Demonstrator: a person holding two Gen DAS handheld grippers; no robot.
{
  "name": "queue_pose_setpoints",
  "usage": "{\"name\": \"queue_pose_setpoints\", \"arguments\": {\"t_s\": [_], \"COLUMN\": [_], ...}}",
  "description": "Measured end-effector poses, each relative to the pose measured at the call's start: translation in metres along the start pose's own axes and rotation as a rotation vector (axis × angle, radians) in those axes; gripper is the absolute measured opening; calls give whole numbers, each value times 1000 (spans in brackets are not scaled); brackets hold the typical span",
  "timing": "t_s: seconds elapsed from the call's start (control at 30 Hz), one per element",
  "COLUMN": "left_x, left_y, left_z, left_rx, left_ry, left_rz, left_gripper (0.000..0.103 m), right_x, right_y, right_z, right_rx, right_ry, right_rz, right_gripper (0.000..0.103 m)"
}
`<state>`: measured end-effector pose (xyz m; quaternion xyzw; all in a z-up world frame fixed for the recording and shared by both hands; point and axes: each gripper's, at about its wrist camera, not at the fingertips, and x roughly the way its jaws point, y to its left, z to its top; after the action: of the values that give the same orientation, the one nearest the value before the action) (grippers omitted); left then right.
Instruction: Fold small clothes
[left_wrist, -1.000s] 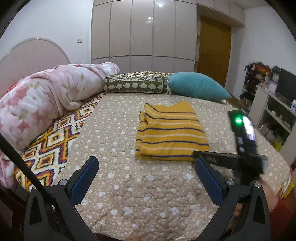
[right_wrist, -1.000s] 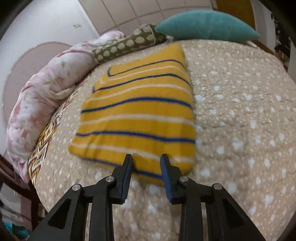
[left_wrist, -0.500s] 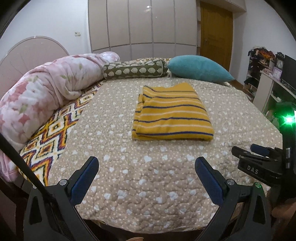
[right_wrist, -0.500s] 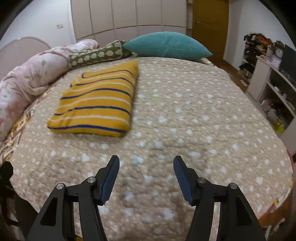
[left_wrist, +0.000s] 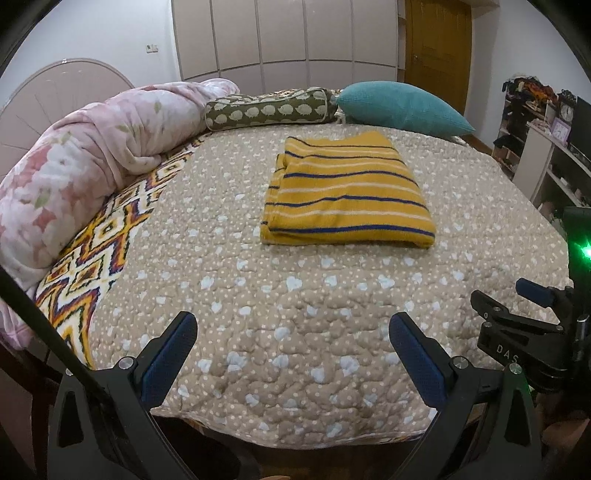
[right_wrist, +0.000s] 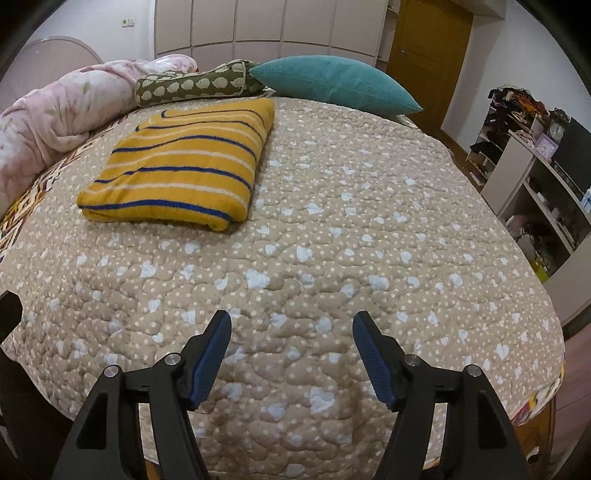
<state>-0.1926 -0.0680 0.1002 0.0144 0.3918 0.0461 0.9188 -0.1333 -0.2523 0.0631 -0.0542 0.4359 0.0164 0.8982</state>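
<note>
A yellow garment with blue and white stripes (left_wrist: 345, 192) lies folded into a flat rectangle on the beige quilted bed (left_wrist: 295, 314). It also shows in the right wrist view (right_wrist: 184, 166), far left of my fingers. My left gripper (left_wrist: 293, 332) is open and empty, near the bed's front edge, well short of the garment. My right gripper (right_wrist: 291, 330) is open and empty over the bed's front part, also seen at the right in the left wrist view (left_wrist: 517, 306).
A pink floral duvet (left_wrist: 74, 162) lies along the left side. A green patterned bolster (left_wrist: 269, 109) and a teal pillow (left_wrist: 399, 107) lie at the bed's far end. White shelves with clutter (right_wrist: 535, 177) stand to the right. Wardrobe and door are behind.
My right gripper let go of the garment's near edge, opened, and pulled back toward the bed's front. My left gripper also drew back. The folded garment stays put.
</note>
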Motion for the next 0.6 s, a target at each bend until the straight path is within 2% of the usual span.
{"name": "queue_pose_setpoints", "arguments": {"t_s": [0.6], "left_x": [5], "left_y": [-2], "left_z": [-4], "left_rx": [4], "left_ry": [26], "left_rz": [-2], "left_gripper": [103], "right_x": [5], "right_y": [12], "right_z": [-6], "right_rx": [-39], "right_ry": [28], "right_rz": [-23], "right_gripper": [77]}}
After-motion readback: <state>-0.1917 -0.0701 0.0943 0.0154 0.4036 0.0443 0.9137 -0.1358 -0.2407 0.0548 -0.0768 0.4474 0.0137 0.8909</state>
